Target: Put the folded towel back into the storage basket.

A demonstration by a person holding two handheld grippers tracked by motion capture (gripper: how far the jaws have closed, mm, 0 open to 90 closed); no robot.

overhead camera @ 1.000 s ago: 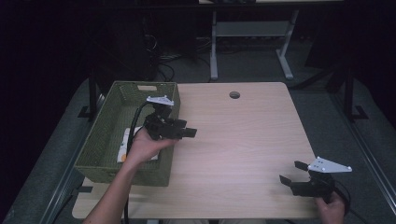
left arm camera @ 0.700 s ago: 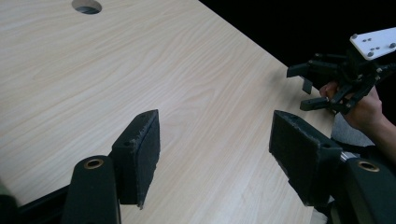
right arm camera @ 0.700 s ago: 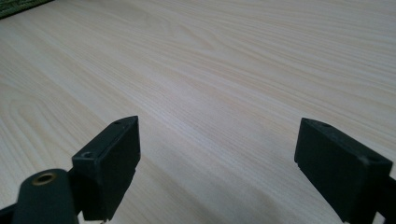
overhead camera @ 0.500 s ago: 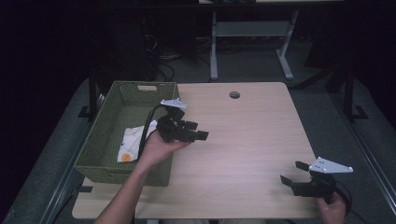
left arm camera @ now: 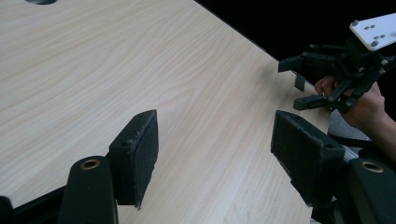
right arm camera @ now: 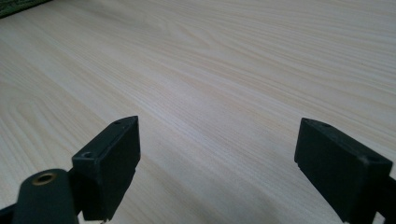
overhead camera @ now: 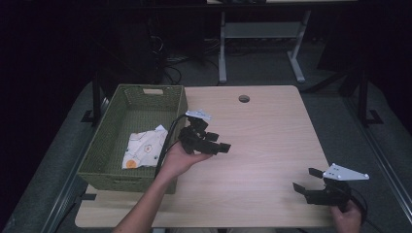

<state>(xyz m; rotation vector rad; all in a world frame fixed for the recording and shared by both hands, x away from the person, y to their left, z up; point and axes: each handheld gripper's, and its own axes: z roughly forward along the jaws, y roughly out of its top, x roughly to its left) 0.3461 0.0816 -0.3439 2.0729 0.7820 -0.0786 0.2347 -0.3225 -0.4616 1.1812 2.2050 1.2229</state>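
Pale wooden bench (overhead camera: 272, 145): a white patterned packet (overhead camera: 142, 148) is seen lying inside the green woven basket (overhead camera: 107, 145) at the left edge. Beside the basket, the left gripper (overhead camera: 221, 143) is held released, nothing between its jaws; the right gripper (overhead camera: 305, 180), near the front right corner, is likewise spread and empty.

Left gripper (left arm camera: 215, 158) over the table (left arm camera: 154, 70), its two black padded jaws rising from the bottom edge and standing wide apart with only bare light wood grain between them. At upper left, a dark round hole (left arm camera: 42, 1) in the tabletop, cut by the frame edge. At upper right, beyond the table's edge, a hand (left arm camera: 362, 105) holding the right gripper (left arm camera: 303, 86), jaws parted, with its white plate (left arm camera: 376, 30) on top.
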